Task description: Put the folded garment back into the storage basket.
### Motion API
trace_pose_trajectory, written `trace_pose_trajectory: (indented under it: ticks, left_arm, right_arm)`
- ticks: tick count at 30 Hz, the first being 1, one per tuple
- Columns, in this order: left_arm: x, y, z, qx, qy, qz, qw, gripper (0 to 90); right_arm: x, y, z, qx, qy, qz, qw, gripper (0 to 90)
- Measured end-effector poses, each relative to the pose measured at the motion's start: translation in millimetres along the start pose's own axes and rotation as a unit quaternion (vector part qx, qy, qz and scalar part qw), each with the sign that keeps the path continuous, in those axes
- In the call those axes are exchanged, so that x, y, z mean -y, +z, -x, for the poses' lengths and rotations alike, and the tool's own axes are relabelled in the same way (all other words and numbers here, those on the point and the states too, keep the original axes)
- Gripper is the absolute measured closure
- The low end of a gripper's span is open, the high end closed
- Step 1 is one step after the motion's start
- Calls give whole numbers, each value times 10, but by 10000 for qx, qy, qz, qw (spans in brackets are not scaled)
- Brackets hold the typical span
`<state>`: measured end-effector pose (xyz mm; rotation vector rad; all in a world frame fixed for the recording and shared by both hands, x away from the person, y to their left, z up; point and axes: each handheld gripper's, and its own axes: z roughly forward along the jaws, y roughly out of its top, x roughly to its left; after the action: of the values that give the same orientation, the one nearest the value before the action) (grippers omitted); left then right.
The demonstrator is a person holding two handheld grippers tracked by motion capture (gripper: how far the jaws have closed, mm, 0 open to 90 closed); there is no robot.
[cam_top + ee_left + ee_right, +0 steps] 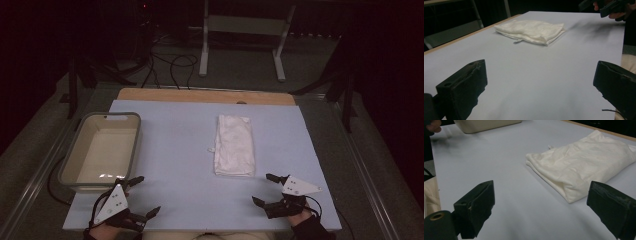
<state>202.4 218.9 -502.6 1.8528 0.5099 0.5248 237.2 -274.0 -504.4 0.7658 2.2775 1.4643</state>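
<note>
Your left gripper (142, 195) sits at the near left corner of the pale blue mat (175, 150), just in front of the bin (102, 150), with its jaws spread wide and nothing between them. In the left gripper view the two black jaws stand far apart over bare mat, and the towel (531, 31) lies well ahead of them

Your right gripper (265, 189) is near the near right corner of the mat, jaws also spread wide and holding nothing. In the right gripper view the nearest corner of the towel (584, 167) lies just ahead of the right-hand jaw, but neither jaw touches it

The towel (234, 145) is white, folded into a long rectangle, and lies flat on the mat a little right of its middle, its long side running from the near edge toward the far edge. A small tag or loop sticks out on its left side. Its near end is close to your right gripper and well apart from your left one

The bin is a beige tub with a grey rim, standing at the left edge of the mat, with nothing visible inside. A strip of wooden tabletop (205, 95) shows beyond the far edge of the mat
</note>
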Motion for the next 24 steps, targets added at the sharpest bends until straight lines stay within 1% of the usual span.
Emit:
trace_pose_trajectory:
  ticks: [5, 9, 10, 11, 13, 15, 17, 19, 21, 24]
  left_arm:
    - [-3, 1, 3, -18, 13, -46, 10000, 0]
    - [-8, 0, 6, -10, 13, -54, 10000, 0]
    - [-7, -2, 8, 4, 17, -55, 10000, 0]
    - [-1, 0, 9, 0, 30, -93, 10000, 0]
    - [-6, -3, 6, 11, 16, -96, 10000, 0]
    - [-11, -5, 10, 17, 14, -78, 10000, 0]
    - [-12, 2, 9, 32, 25, -125, 9999, 0]
    - [-16, 11, 9, 67, -12, -134, 9999, 0]
    - [-27, 14, 14, 87, -14, -142, 9999, 0]
    - [-60, 19, 26, 131, -19, -141, 9998, 0]
  right_arm:
    - [-11, -7, -8, -23, 16, 25, 10000, 76]
    - [-25, 10, -29, -18, -37, -4, 10000, 73]
    - [-34, 27, -41, -76, -22, -77, 9999, 73]
    - [-37, 33, -50, -59, -56, -106, 9999, 73]
    - [-43, 40, -57, -94, -63, -112, 9999, 73]
    - [-44, 43, -60, -139, -3, -78, 9999, 73]
    - [-47, 33, -57, -125, 2, -79, 9999, 73]
    - [-56, 28, -62, -123, -17, -73, 9999, 73]
    - [-68, 26, -72, -161, -61, -121, 9998, 73]
    - [-97, 23, -99, -140, -115, -148, 9997, 73]
